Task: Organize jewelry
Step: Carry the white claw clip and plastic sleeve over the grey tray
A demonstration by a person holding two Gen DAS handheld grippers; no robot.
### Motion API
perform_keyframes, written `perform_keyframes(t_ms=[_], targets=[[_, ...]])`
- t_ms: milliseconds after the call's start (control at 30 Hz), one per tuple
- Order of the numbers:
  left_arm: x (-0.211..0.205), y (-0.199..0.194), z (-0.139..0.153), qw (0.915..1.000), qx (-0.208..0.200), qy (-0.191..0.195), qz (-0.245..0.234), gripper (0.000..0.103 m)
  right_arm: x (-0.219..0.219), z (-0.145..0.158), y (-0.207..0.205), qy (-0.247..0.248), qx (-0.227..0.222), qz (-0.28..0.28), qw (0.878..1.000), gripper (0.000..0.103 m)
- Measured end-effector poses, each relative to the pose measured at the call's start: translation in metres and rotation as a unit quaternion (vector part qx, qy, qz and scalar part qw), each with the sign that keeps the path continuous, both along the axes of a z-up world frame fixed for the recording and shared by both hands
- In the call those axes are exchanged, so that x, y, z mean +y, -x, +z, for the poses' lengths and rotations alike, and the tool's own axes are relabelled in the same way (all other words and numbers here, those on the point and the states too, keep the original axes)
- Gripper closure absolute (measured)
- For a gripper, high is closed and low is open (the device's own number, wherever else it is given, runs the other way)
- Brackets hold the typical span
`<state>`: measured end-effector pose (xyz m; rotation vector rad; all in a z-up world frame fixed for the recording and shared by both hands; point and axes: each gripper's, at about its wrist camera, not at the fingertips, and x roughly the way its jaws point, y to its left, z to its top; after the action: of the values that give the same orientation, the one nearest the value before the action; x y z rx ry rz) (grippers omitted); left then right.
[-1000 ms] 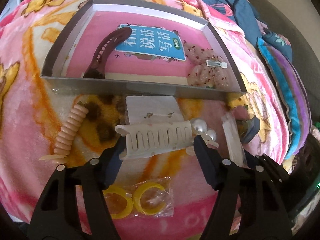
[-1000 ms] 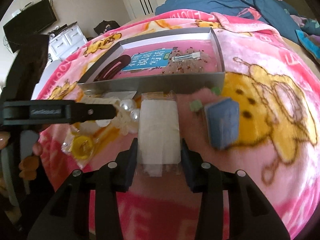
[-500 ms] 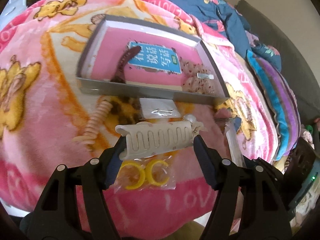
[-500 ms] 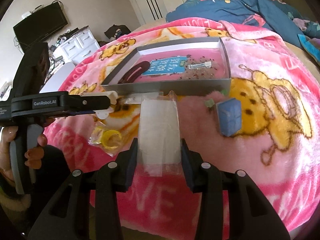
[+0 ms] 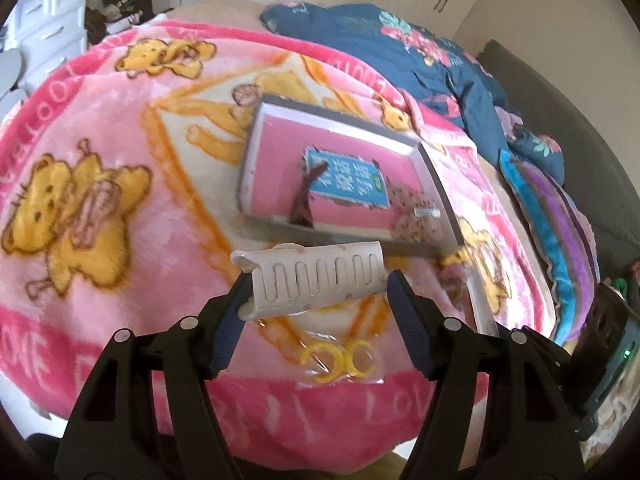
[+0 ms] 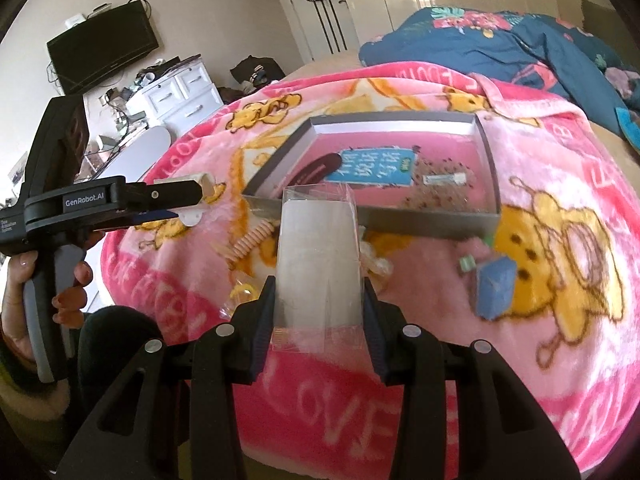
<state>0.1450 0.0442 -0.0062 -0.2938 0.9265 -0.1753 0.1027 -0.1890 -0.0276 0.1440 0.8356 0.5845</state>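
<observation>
Right wrist: "GenRobot.AI" left tool clamping hair clip, right tool clamping packet.

Both the left gripper and right gripper hold loads, raised.

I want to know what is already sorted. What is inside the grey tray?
In the grey tray lie a dark hair clip, a blue card, and a speckled hair piece with a small silver clip. Its near wall hides the front strip.
</observation>
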Motion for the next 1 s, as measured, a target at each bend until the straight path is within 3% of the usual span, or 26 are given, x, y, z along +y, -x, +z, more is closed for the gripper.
perform_keyframes(t_ms=[533,1000], targets=[[0.022,-0.020,0.018,0.9985,-0.036,-0.031,0.028,0.043,0.017,0.028,-0.029,-0.004,-0.036,-0.005,0.999,0.064],[-0.012,-0.069,0.028,0.9981,-0.044,-0.043,0.008,0.043,-0.023,0.052,-0.063,-0.007,-0.070,-0.068,0.995,0.064]])
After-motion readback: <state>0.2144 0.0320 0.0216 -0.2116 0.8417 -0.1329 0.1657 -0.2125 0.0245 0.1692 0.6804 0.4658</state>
